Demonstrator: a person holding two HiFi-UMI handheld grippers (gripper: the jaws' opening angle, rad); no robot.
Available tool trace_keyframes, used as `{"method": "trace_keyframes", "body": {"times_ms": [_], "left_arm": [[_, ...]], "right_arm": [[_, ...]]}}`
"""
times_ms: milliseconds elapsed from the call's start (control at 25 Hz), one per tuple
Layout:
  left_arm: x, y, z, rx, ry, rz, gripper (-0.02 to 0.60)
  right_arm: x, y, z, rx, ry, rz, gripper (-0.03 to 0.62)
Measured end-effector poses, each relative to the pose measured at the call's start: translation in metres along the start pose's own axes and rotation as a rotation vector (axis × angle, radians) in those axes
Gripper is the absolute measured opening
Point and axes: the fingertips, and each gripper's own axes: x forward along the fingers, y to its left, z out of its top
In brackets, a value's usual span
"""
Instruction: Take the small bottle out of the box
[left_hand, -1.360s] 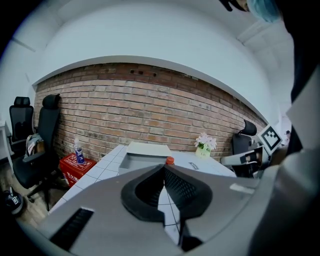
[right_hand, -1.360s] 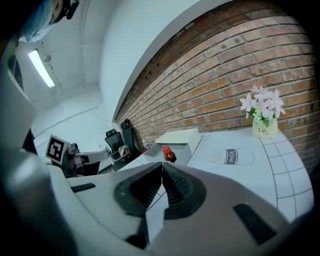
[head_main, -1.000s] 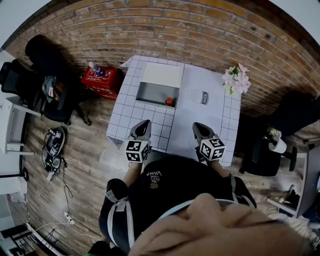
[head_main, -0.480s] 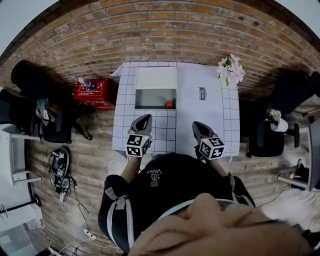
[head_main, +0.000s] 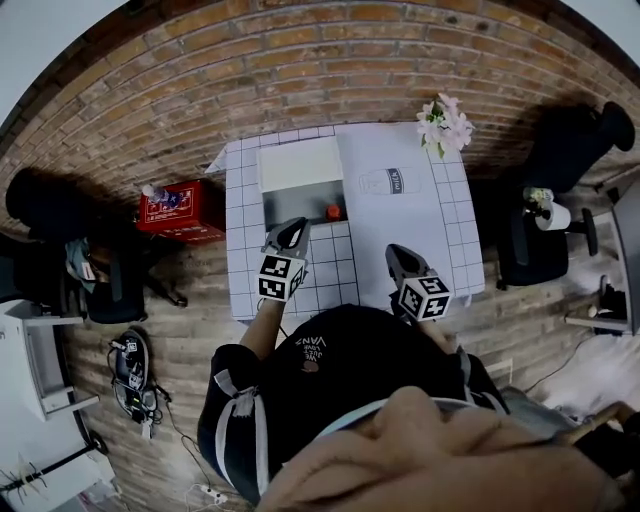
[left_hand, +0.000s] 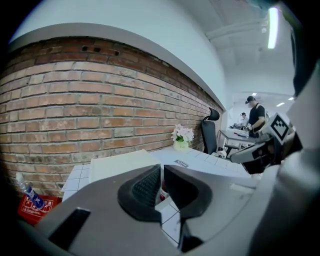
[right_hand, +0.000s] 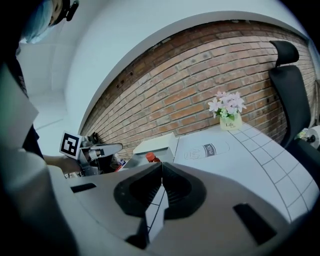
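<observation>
Rough red brick wall (head_main: 330, 50) backs my white, grid-lined table (head_main: 440, 250). On it I see a rectangular white box (head_main: 300, 165), lid up. My left gripper (head_main: 294, 228) and right gripper (head_main: 396, 253) have jaws closed on nothing. The red-capped small bottle (head_main: 333, 212) stands inside the box's right end. A printed outline (head_main: 385, 181) reads "milk".

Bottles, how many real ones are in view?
2: a red-capped bottle in the box on the table, a clear bottle on the red crate beside it. More could hide inside.
</observation>
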Motion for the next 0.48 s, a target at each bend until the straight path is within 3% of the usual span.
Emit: {"method": "trace_keyframes", "body": {"times_ms": [240, 480], "left_arm": [[0.028, -0.006, -0.001, 0.033, 0.058, -0.081, 0.018], [0.054, -0.017, -0.014, 0.048, 0.124, -0.145, 0.118]], "right_arm": [[-0.009, -0.008, 0.0, 0.033, -0.027, -0.064, 0.003], [-0.021, -0.02, -0.002, 0.06, -0.048, -0.12, 0.003]]}}
